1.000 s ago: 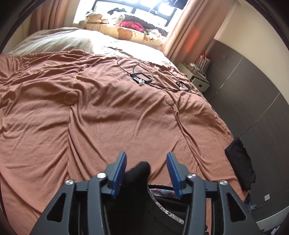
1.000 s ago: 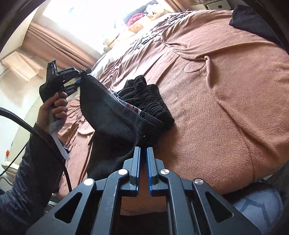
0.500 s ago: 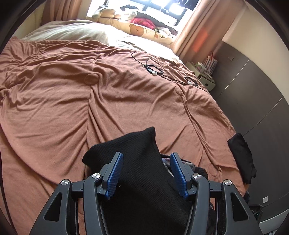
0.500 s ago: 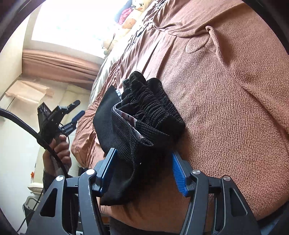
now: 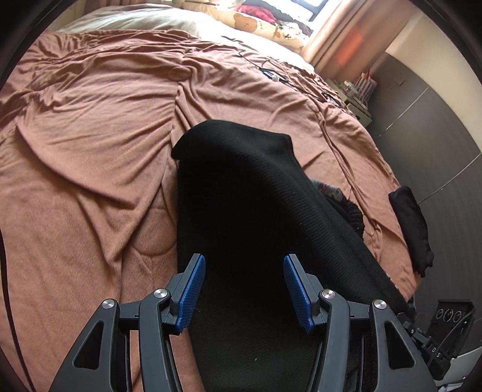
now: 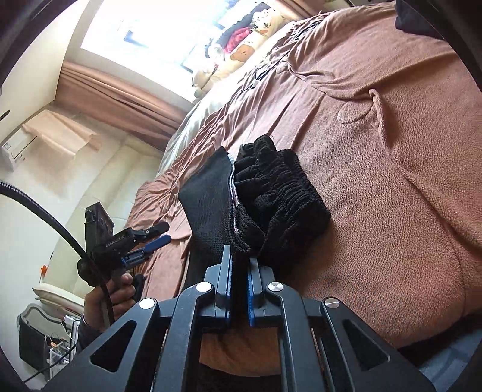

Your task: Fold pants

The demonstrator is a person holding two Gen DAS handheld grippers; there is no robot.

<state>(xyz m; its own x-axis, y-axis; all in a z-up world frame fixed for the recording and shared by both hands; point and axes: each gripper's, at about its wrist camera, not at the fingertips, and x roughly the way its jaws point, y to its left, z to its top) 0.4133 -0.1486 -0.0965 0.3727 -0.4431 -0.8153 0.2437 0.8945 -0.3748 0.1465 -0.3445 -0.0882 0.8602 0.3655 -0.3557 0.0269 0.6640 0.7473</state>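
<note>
Black knit pants point(image 5: 241, 196) lie bunched on the brown blanket point(image 5: 90, 150), one flat panel spreading toward my left gripper point(image 5: 244, 289). That gripper is open, its blue pads hovering above the cloth without pinching it. In the right wrist view the same gripper point(image 6: 159, 233) hangs clear of the pants point(image 6: 271, 196), to their left, held by a person's hand point(image 6: 111, 292). My right gripper point(image 6: 239, 271) is shut on a fold of the black fabric beside the gathered waistband, near the bed's edge.
A second black garment point(image 5: 411, 229) hangs over the bed's right edge. Cables point(image 5: 272, 74) lie on the blanket far off, with plush toys and pillows point(image 5: 256, 18) at the head. A nightstand point(image 5: 358, 99) and a dark panelled wall stand to the right.
The left gripper let go of the raised pants edge and sank away to the side; the cloth dropped flat. The right gripper opened around the fabric, then shut on it.
</note>
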